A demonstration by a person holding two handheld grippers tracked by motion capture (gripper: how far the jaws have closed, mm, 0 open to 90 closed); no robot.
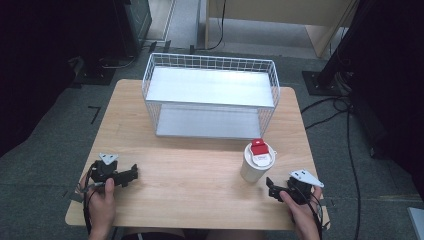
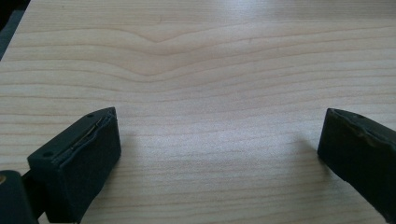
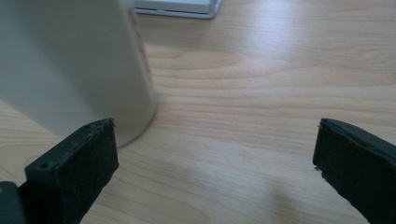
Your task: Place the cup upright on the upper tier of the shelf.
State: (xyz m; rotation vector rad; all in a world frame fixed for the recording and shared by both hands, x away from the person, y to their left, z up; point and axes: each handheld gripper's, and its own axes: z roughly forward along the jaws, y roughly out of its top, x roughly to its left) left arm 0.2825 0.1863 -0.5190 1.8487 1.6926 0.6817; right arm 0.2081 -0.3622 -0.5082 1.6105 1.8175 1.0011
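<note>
Between our right gripper's fingers lies only bare table; the fingers stand wide apart and clamp nothing. Just ahead of the finger at the left of the right gripper view stands the white cup, upright and very near that finger, though we cannot tell whether the two touch. The cup sits off to that side rather than inside the gap.

Our left gripper is likewise spread, its fingers well apart over plain wood grain with nothing between them.

From the high view, the right gripper rests low at the near right of the table, with the cup just beyond it. The cup carries a lid with a red-and-white label on top. The left gripper lies at the near left, well apart from the cup. Behind both, a white wire basket shelf stands toward the far edge; its two levels hold nothing.

Progress assessment: we judge the work to be at its opening step. No grasp is made and the cup stands untouched on the table. Remaining, as we judge it: centre the right fingers around the cup, close, lift, and probably place it in the shelf.
</note>
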